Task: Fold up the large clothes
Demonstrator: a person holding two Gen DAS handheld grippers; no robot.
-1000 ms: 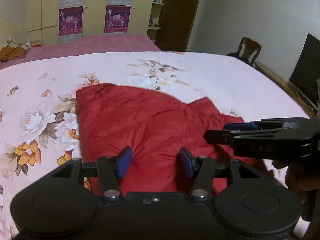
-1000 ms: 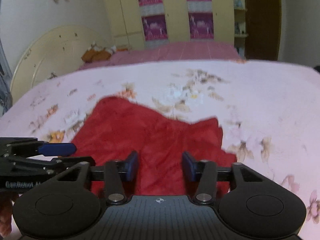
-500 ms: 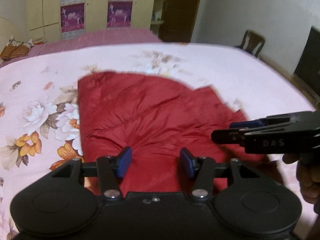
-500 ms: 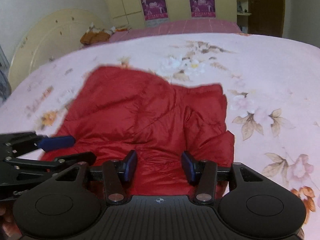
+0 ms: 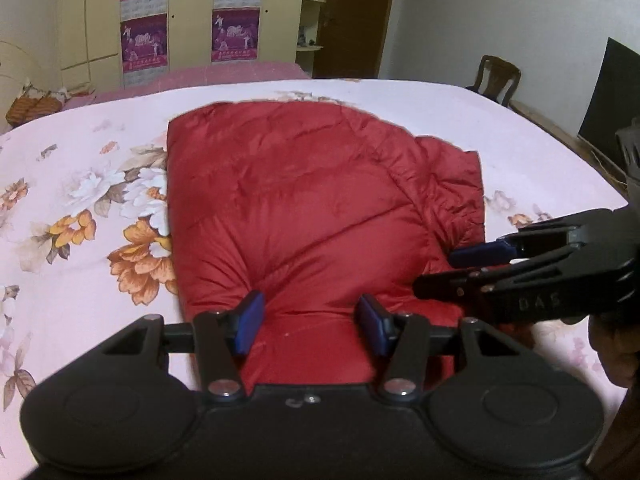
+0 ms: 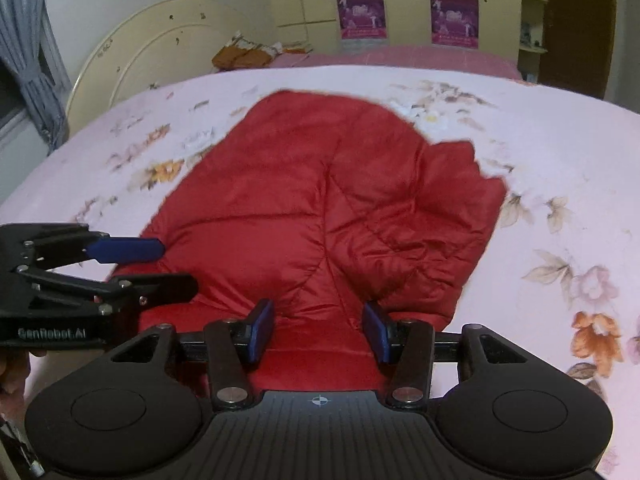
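The red quilted jacket point(image 5: 304, 208) lies folded into a rough block on the bed point(image 5: 80, 288), on its pink flowered cover, reaching from the near edge toward the middle and closer to neither side edge as far as I can tell. Its padded surface is creased, with stitched seams running across it, and a smaller bunched part point(image 6: 452, 208) sits along its right side.

My left gripper point(image 5: 310, 318) hangs over the jacket's near end with its jaws wide apart, the blue pads on either side of the cloth and gripping nothing. My right gripper point(image 6: 318, 330) is just the same over the near end of the jacket point(image 6: 320, 200): jaws spread wide, nothing between them but the red fabric below.

In the left view my right gripper point(image 5: 464, 270) comes in from the right beside the jacket's right edge, fingers parted. In the right view my left gripper point(image 6: 160, 268) comes in from the left at the jacket's left edge, also parted.

Past the far edge of the bed point(image 6: 560, 152) stand a yellow wardrobe point(image 5: 188, 12) with purple posters, and a wooden chair point(image 5: 496, 80) by the wall.
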